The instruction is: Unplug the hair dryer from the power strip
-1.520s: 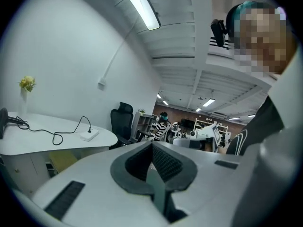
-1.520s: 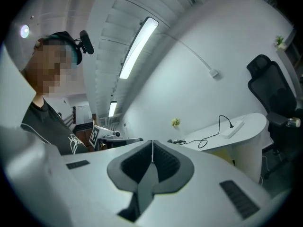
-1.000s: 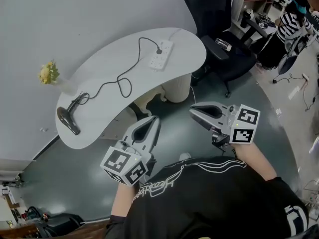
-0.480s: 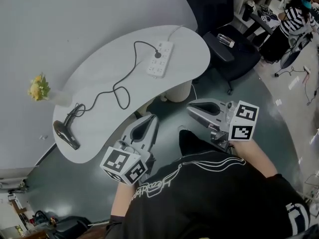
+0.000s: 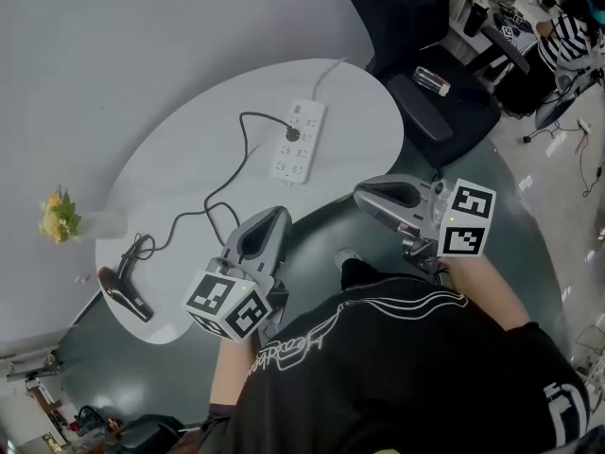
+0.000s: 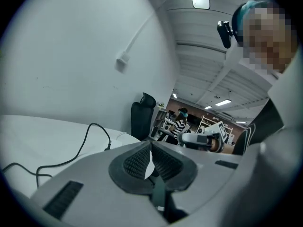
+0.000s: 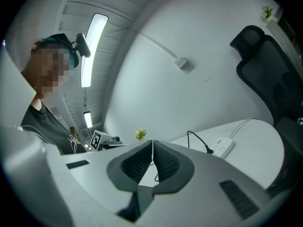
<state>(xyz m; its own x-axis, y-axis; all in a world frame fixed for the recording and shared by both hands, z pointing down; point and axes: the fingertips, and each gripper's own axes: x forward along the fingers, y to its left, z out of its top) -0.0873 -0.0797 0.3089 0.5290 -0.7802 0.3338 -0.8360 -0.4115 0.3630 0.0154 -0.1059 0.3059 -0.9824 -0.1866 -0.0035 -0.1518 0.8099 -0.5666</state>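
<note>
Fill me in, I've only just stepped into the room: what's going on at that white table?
A person stands at the white table with a gripper in each hand. The left gripper and the right gripper are both shut and empty, near the table's near edge, touching nothing. The hair dryer lies at the table's left end. Its black cord runs across to the power strip, where the plug sits in a socket. The unplugging has not begun.

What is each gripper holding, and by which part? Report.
Nothing: the left gripper and the right gripper are both shut and empty. The plug is in the power strip.
</note>
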